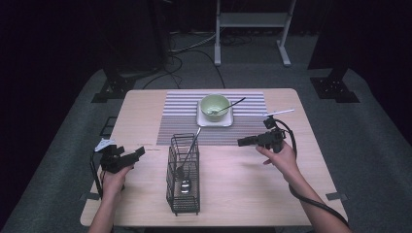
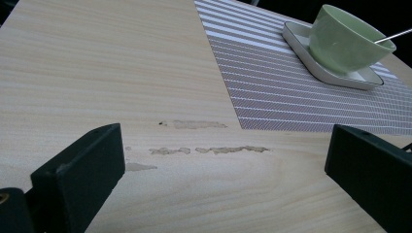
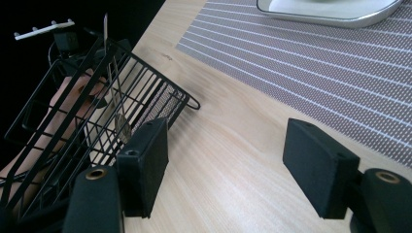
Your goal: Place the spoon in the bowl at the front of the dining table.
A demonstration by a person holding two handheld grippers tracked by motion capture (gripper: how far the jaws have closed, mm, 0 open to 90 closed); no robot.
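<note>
A pale green bowl (image 1: pixel 214 105) stands on a white square plate (image 1: pixel 214 121) at the back of the striped placemat (image 1: pixel 175 121), with a thin utensil (image 1: pixel 233 105) leaning in it. In front of the mat stands a black wire basket (image 1: pixel 184 174) with a metal spoon (image 1: pixel 187 165) inside. My left gripper (image 1: pixel 140 152) hovers left of the basket, open and empty, facing the bowl (image 2: pixel 347 41) across bare table (image 2: pixel 226 145). My right gripper (image 1: pixel 241 141) is right of the basket, open and empty (image 3: pixel 226 141), pointing toward the basket (image 3: pixel 97 111) and its spoon (image 3: pixel 116 107).
The wooden table (image 1: pixel 145 107) has scuff marks (image 2: pixel 209 149) near the mat's front left corner. In the right gripper view the plate's edge (image 3: pixel 330 17) lies at the top, and the other hand (image 3: pixel 63 102) shows behind the basket wires. Beyond the table are stands and cables on the floor.
</note>
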